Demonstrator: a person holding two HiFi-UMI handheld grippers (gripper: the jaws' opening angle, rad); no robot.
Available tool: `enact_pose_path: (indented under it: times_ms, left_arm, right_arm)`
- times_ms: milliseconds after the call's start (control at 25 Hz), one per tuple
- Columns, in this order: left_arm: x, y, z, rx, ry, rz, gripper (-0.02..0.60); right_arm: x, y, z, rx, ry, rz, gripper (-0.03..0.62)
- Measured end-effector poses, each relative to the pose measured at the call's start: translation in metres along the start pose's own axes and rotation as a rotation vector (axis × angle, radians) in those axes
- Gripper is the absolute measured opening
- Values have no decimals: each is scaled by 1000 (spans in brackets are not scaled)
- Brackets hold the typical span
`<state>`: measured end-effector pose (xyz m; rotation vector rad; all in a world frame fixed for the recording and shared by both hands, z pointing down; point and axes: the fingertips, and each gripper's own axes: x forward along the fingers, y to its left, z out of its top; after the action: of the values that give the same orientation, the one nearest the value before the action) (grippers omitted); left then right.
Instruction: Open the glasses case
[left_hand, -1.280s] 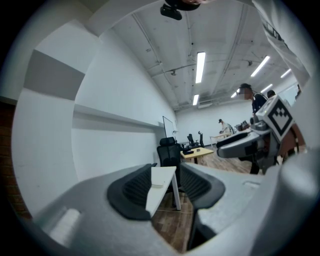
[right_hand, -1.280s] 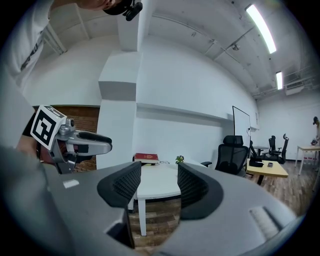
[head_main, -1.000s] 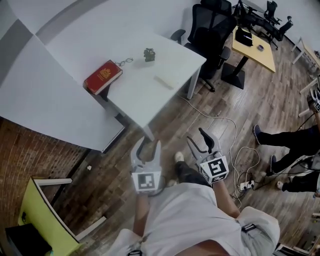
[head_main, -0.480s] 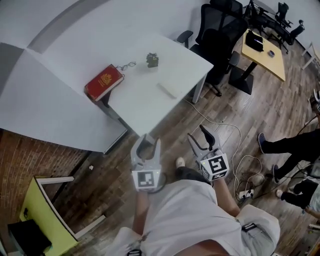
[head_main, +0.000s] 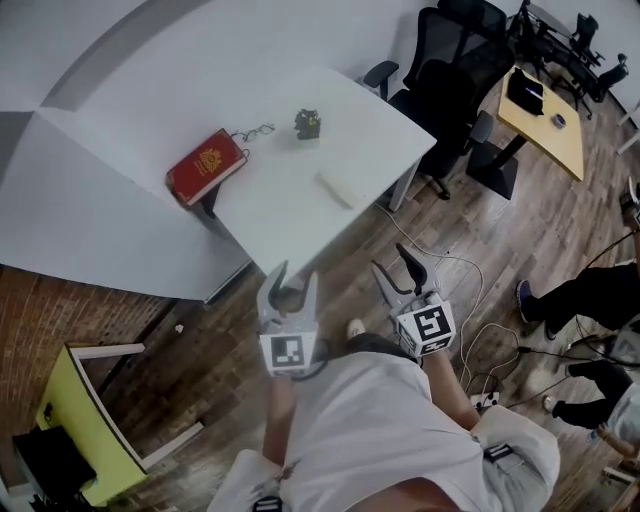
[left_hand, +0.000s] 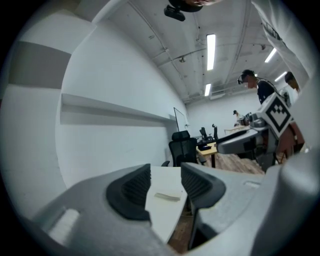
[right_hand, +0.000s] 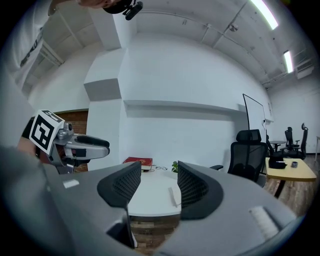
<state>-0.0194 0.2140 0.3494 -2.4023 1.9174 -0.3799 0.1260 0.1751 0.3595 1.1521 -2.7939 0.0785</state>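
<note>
Ahead on the white bench (head_main: 285, 205) lies the pale glasses case (head_main: 335, 190) (closed, as far as I can tell), well apart from the left hand-held gripper (head_main: 296, 275) and right hand-held gripper (head_main: 390, 260), both moderately parted and empty, so the whole opening is left.

Smooth, matt white bench (head_main: 270, 215) on a wood-plank floor (head_main: 480, 250), by a rough brick wall (head_main: 60, 300); left claw (head_main: 296, 275) and right claw (head_main: 390, 260) are matt grey plastic, their pads (left_hand: 132, 190) black and ribbed.
</note>
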Motion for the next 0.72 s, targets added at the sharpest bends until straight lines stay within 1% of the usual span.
enact_pose_path:
  times_ms: [240, 440, 520, 640, 720]
  left_arm:
    - [32, 8, -1, 5, 12, 23, 193]
    - [56, 16, 3, 10, -13, 35, 199]
    - [63, 18, 4, 11, -9, 34, 202]
    - [74, 23, 7, 32, -32, 29, 206]
    - [82, 26, 7, 27, -28, 28, 207]
  right_arm:
    - [22, -25, -4, 5, 4, 19, 216]
    - [37, -46, -5, 7, 6, 9, 216]
    - [42, -52, -5, 9, 5, 3, 216]
    - [51, -59, -3, 13, 9, -2, 216]
    - [57, -62, -3, 13, 9, -4, 216]
